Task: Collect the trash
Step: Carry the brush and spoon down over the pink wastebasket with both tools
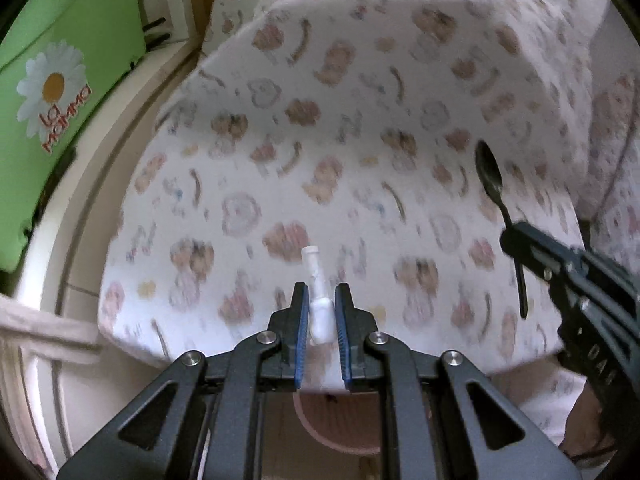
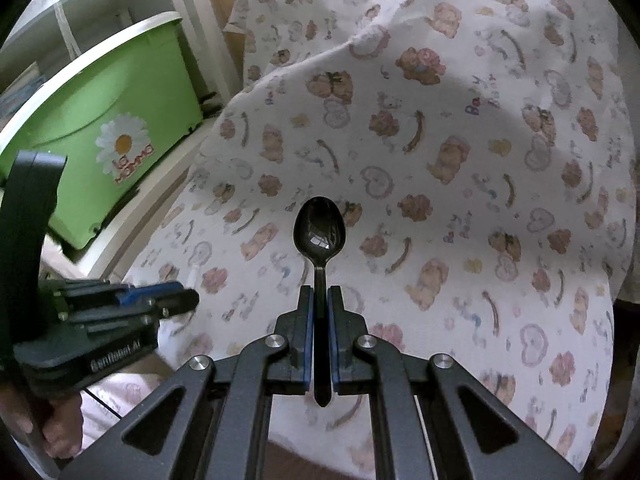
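My left gripper (image 1: 321,298) is shut on a small white plastic piece (image 1: 320,300), a crumpled tube that sticks up between the blue pads, held above the teddy-bear printed cloth (image 1: 360,140). My right gripper (image 2: 320,300) is shut on the handle of a black plastic spoon (image 2: 319,228), bowl pointing away. In the left wrist view the right gripper (image 1: 516,240) shows at the right with the spoon (image 1: 490,178). In the right wrist view the left gripper (image 2: 180,300) shows at the lower left.
A green plastic box with a daisy logo (image 2: 100,120) stands on a white shelf to the left, also in the left wrist view (image 1: 60,80). The printed cloth (image 2: 440,160) covers the table. A pink round container (image 1: 340,420) sits below the cloth's front edge.
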Demonstrator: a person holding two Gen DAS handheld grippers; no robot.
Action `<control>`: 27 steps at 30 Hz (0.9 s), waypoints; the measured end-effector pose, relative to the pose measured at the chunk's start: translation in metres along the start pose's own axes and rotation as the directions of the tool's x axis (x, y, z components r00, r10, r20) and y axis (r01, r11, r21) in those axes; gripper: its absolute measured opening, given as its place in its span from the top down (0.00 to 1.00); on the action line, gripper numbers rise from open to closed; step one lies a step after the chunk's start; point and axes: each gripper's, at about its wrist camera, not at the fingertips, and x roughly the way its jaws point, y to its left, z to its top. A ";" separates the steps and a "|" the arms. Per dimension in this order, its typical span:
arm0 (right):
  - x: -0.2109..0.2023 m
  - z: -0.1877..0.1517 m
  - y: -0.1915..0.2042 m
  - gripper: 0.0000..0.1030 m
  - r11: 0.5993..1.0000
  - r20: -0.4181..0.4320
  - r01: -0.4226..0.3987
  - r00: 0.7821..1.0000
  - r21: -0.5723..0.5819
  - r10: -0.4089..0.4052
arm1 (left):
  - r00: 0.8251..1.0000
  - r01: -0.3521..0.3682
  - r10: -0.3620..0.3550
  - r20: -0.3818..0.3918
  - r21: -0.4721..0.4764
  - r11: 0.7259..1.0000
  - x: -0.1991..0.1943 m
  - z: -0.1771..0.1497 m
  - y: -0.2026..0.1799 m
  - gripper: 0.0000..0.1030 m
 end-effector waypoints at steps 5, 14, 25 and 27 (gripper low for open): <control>-0.021 -0.030 0.007 0.93 1.000 -0.004 -0.012 1.000 0.004 0.012 | 1.000 -0.005 0.004 0.018 0.055 0.999 -0.006 -0.028 -0.009 0.88; -0.064 -0.086 0.029 0.93 0.998 -0.007 -0.049 0.999 -0.026 0.048 | 0.999 0.042 -0.043 0.015 0.067 0.997 -0.019 -0.063 -0.004 0.88; -0.049 -0.134 0.044 0.93 0.995 -0.145 -0.065 0.988 -0.073 0.054 | 0.994 0.044 -0.034 -0.099 0.099 0.994 0.012 -0.079 -0.016 0.88; -0.043 -0.136 0.044 0.93 0.995 -0.169 -0.068 0.984 -0.072 0.055 | 0.990 0.062 -0.050 -0.129 0.093 0.994 0.019 -0.080 -0.016 0.88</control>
